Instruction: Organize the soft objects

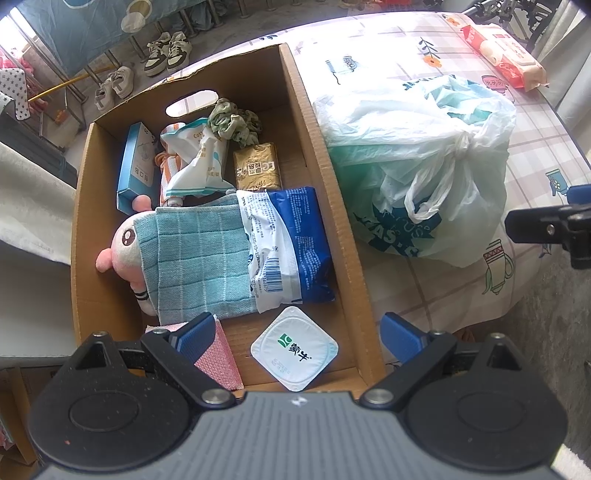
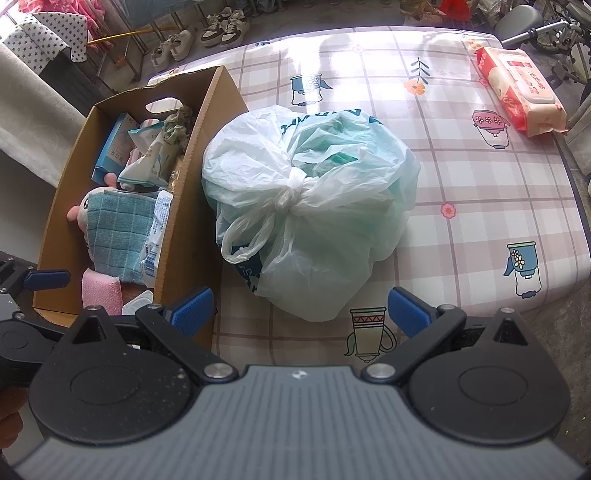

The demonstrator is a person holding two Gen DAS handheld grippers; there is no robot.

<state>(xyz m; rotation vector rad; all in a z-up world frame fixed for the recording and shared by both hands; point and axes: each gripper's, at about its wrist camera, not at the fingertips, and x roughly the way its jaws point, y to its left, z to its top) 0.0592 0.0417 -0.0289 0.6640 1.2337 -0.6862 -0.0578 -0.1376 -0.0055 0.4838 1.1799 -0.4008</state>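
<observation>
A cardboard box [image 1: 325, 155] holds soft things: a teal towel [image 1: 199, 258] over a pink plush toy [image 1: 118, 240], a blue-white packet [image 1: 291, 243], a gold tissue pack [image 1: 256, 170], a green scrunchie [image 1: 232, 122], a pink cloth [image 1: 218, 354] and a yogurt cup [image 1: 294, 349]. My left gripper [image 1: 299, 334] is open and empty above the box's near end. A knotted white plastic bag [image 2: 314, 206] lies on the table to the right of the box [image 2: 192, 206]. My right gripper [image 2: 301, 308] is open and empty just in front of the bag.
A red wet-wipes pack [image 2: 521, 88] lies at the table's far right corner. The table has a checked cloth [image 2: 480, 192]. Shoes [image 2: 221, 26] and a rack stand on the floor beyond. The right gripper's finger shows in the left wrist view [image 1: 546, 229].
</observation>
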